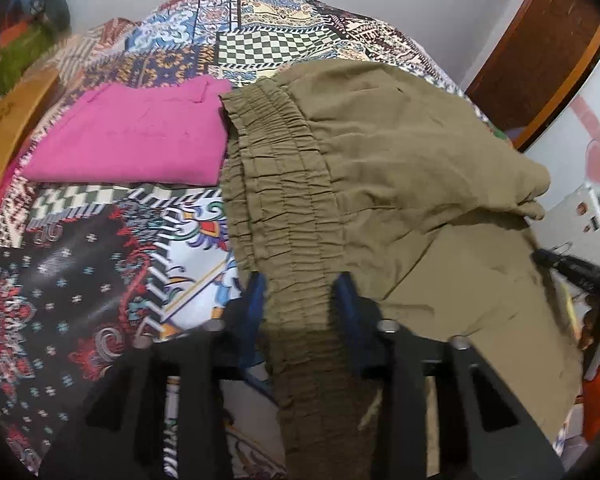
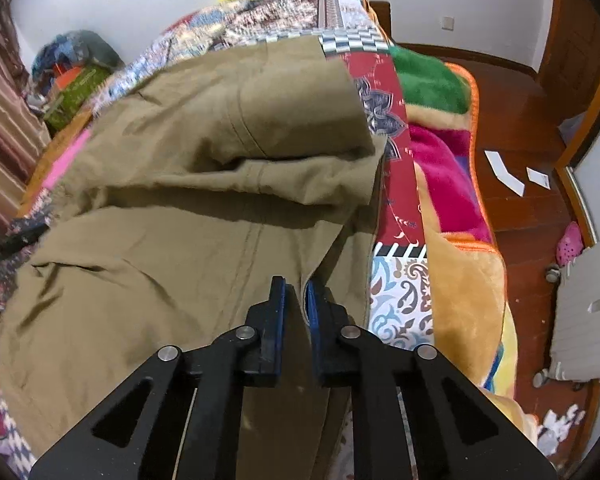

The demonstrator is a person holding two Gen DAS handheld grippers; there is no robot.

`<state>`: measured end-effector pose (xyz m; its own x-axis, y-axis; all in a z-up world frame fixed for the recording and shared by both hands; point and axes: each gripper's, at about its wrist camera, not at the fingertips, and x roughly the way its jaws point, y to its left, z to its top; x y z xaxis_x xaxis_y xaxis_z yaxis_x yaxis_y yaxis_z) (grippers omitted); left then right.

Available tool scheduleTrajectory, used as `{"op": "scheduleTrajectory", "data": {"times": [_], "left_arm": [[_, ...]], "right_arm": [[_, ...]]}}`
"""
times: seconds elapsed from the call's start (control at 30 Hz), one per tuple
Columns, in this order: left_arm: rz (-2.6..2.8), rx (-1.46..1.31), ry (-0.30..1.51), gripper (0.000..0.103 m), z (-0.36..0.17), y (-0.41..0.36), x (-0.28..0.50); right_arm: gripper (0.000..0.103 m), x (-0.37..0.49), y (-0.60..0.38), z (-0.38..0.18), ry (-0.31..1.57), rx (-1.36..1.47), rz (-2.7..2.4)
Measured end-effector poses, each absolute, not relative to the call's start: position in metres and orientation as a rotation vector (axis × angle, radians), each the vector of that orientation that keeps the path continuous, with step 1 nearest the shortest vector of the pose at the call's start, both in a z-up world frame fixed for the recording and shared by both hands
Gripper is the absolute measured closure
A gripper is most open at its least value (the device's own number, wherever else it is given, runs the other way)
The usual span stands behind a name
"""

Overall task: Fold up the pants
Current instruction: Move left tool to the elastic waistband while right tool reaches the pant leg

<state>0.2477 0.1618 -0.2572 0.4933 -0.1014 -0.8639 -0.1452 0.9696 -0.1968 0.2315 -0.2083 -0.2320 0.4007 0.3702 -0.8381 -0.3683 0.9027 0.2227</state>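
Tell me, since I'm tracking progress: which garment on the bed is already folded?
The pink garment, a flat neat rectangle lying free on the patterned bedspread. The olive pants are bunched, held by the left gripper and right gripper.

A bed covered with a busy patchwork-print bedspread (image 1: 100,264) carries olive-brown cotton pants with a gathered elastic waistband (image 1: 380,152), a folded bright pink garment (image 1: 140,136) just beside them, and a plush multicoloured fleece blanket (image 2: 440,152) along one edge.

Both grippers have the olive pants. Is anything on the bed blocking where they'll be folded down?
Mostly clear: the pants lie over bare quilt. Only the folded pink garment touches the waistband's far end.
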Motion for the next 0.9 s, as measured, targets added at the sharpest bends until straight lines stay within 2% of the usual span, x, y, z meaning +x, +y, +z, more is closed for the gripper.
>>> {"op": "scheduleTrajectory", "data": {"times": [0.07, 0.23, 0.27, 0.5, 0.6, 0.67, 0.77, 0.83, 0.9], "left_arm": [[0.032, -0.244, 1.064, 0.086, -0.255, 0.161, 0.243], [0.019, -0.234, 1.082, 0.096, -0.251, 0.160, 0.229], [-0.002, -0.249, 1.088, 0.103, -0.251, 0.160, 0.225], [0.020, -0.237, 1.085, 0.103, -0.243, 0.154, 0.212], [0.050, -0.210, 1.069, 0.099, -0.234, 0.156, 0.213], [0.060, -0.193, 1.048, 0.092, -0.227, 0.156, 0.216], [0.073, -0.185, 1.008, 0.076, -0.214, 0.162, 0.224], [0.088, -0.175, 0.988, 0.070, -0.209, 0.165, 0.233], [0.102, -0.168, 0.970, 0.067, -0.206, 0.169, 0.246]], "right_arm": [[0.096, 0.231, -0.210, -0.227, 1.051, 0.024, 0.476], [0.098, 0.223, -0.216, -0.216, 1.030, 0.052, 0.492], [0.098, 0.220, -0.217, -0.215, 1.026, 0.048, 0.494], [0.098, 0.209, -0.225, -0.213, 1.039, 0.018, 0.463], [0.098, 0.212, -0.228, -0.205, 1.035, 0.038, 0.461], [0.094, 0.218, -0.227, -0.198, 1.013, 0.038, 0.456], [0.078, 0.227, -0.223, -0.190, 0.975, 0.025, 0.440], [0.066, 0.235, -0.219, -0.186, 0.948, 0.026, 0.438], [0.060, 0.246, -0.214, -0.182, 0.919, 0.009, 0.427]]}}
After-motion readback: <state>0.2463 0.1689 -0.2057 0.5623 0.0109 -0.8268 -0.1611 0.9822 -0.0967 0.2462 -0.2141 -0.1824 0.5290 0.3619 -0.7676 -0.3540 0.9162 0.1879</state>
